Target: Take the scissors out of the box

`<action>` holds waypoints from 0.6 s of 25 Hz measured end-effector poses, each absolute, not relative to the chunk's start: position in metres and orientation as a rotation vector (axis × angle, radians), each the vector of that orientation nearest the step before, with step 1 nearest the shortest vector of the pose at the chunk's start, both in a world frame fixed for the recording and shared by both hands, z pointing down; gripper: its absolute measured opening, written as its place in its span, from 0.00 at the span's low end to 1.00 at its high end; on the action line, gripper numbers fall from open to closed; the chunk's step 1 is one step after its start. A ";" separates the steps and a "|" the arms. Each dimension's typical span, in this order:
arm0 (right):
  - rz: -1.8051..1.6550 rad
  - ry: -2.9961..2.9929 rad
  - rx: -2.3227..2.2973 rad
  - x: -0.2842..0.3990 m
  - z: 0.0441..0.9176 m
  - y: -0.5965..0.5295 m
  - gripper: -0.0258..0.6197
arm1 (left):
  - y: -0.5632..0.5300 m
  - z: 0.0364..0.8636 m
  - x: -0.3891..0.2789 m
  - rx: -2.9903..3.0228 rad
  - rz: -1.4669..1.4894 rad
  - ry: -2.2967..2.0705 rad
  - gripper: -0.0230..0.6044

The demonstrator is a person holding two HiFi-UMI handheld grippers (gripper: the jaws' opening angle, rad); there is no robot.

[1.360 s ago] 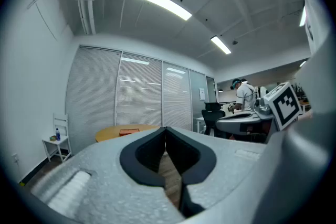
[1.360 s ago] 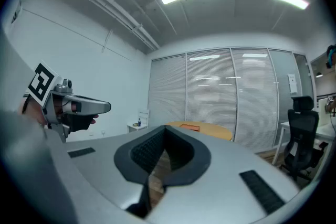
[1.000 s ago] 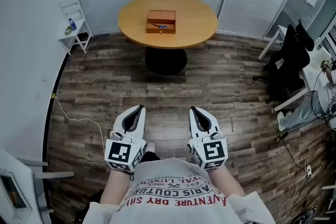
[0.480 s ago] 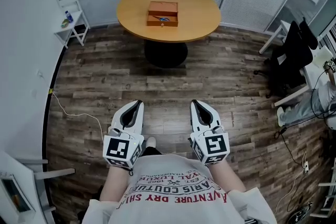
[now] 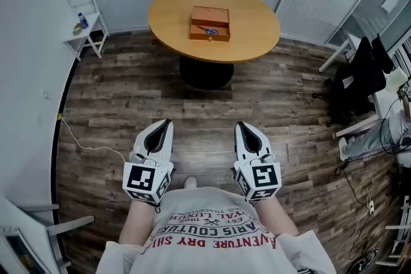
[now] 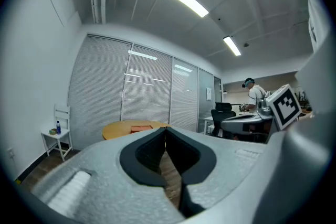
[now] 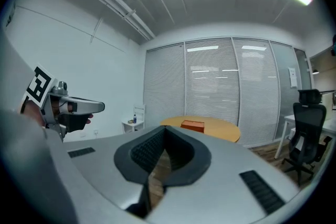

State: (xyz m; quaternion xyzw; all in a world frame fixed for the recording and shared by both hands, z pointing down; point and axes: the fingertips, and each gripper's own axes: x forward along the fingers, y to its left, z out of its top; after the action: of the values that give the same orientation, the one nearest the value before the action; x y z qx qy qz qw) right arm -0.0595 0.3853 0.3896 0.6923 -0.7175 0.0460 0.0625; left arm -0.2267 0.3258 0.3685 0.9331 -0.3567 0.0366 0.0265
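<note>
Jaws of the left hand-held gripper [image 6: 165, 131] together, empty; round table [image 6: 116, 130] with box [image 6: 141, 128] well beyond.

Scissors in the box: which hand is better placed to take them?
Right, barely: left gripper and right gripper are both shut and far off, but the box sits slightly toward the right.

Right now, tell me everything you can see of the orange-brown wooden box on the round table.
The orange-brown wooden box is rectangular and shallow, sitting flat near the middle of the round wooden table. Its lid looks folded back, and something blue-handled, probably the scissors, lies inside. A small pale clasp shows in front. Nothing else touches it.
</note>
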 end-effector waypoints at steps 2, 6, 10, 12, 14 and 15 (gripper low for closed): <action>0.161 -2.155 2.097 -0.067 0.393 0.367 0.05 | 0.304 0.370 -0.236 2.876 0.113 -1.097 0.05; 0.188 -2.133 2.092 -0.080 0.401 0.344 0.05 | 0.272 0.379 -0.250 2.855 0.127 -1.092 0.05; 0.220 -2.116 2.068 -0.081 0.411 0.326 0.05 | 0.251 0.390 -0.251 2.821 0.128 -1.073 0.05; 0.240 -2.111 2.057 -0.076 0.417 0.318 0.05 | 0.243 0.392 -0.246 2.815 0.135 -1.074 0.05; 0.257 -2.119 2.050 -0.067 0.421 0.307 0.05 | 0.235 0.394 -0.239 2.807 0.142 -1.095 0.05; 0.263 -2.128 2.044 -0.062 0.424 0.301 0.05 | 0.231 0.395 -0.236 2.801 0.145 -1.109 0.05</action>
State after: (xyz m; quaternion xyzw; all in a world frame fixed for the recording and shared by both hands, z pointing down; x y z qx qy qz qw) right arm -0.0621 0.3011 0.4238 0.6873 -0.7154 0.0883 0.0894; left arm -0.2359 0.2313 0.3952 0.9269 -0.3669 0.0481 0.0626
